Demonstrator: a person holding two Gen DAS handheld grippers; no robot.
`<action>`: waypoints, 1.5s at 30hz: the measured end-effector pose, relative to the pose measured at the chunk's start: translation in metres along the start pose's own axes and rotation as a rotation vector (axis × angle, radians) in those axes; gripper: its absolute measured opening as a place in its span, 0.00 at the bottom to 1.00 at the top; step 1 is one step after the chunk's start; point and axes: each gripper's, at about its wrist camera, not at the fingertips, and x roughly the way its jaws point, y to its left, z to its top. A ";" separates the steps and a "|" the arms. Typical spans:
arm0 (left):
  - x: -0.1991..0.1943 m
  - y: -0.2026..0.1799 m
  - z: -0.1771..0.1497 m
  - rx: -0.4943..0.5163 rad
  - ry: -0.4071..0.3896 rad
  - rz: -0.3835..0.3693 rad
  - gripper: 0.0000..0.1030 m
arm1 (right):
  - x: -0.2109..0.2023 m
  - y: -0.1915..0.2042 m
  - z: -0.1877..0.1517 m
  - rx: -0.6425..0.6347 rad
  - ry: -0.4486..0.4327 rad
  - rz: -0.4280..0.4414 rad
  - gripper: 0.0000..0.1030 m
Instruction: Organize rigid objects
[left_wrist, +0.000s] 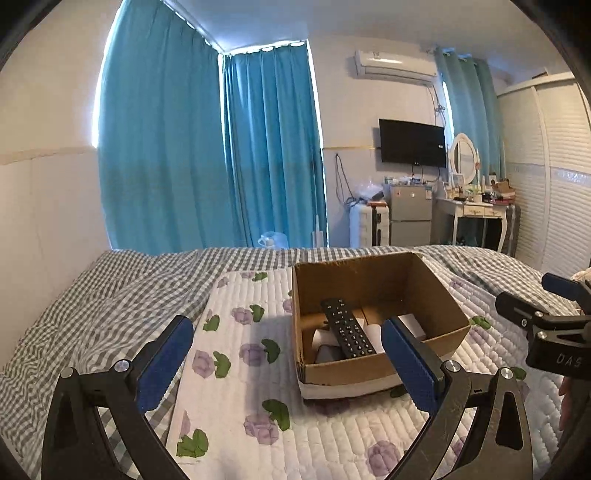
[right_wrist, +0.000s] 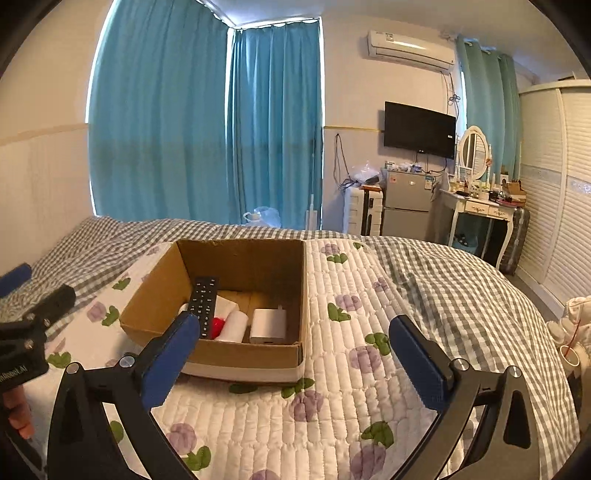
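An open cardboard box (left_wrist: 439, 295) (right_wrist: 155, 291) sits on a white quilted mat with purple flowers (left_wrist: 240, 369) (right_wrist: 340, 306) on the bed. Inside lie a black remote control (left_wrist: 347, 328) (right_wrist: 203, 306), a white charger block (right_wrist: 269, 325), a white cylinder (right_wrist: 235, 325) and a red object (right_wrist: 218, 325). My left gripper (left_wrist: 287, 354) is open and empty, hovering just in front of the box. My right gripper (right_wrist: 295, 354) is open and empty, in front of the box's right front corner. Each gripper also shows in the other's view, the right one (left_wrist: 554, 317) and the left one (right_wrist: 22, 325).
The bed has a grey checked cover (left_wrist: 110, 295) (right_wrist: 461, 288). Blue curtains (left_wrist: 207, 147), a suitcase (right_wrist: 364, 214), a small fridge (right_wrist: 406, 206), a dressing table (right_wrist: 480, 210) and a wardrobe (right_wrist: 554, 184) stand beyond the bed. A pale soft toy (right_wrist: 570, 325) lies at the right edge.
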 end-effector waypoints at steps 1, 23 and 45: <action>-0.001 0.000 0.000 0.001 -0.002 0.007 1.00 | 0.000 0.000 -0.001 -0.002 0.004 0.003 1.00; 0.010 -0.003 -0.009 0.004 0.029 -0.016 1.00 | 0.006 0.005 -0.005 -0.011 0.028 -0.003 1.00; 0.014 -0.003 -0.013 0.003 0.051 -0.031 1.00 | 0.010 0.009 -0.008 -0.014 0.053 0.003 1.00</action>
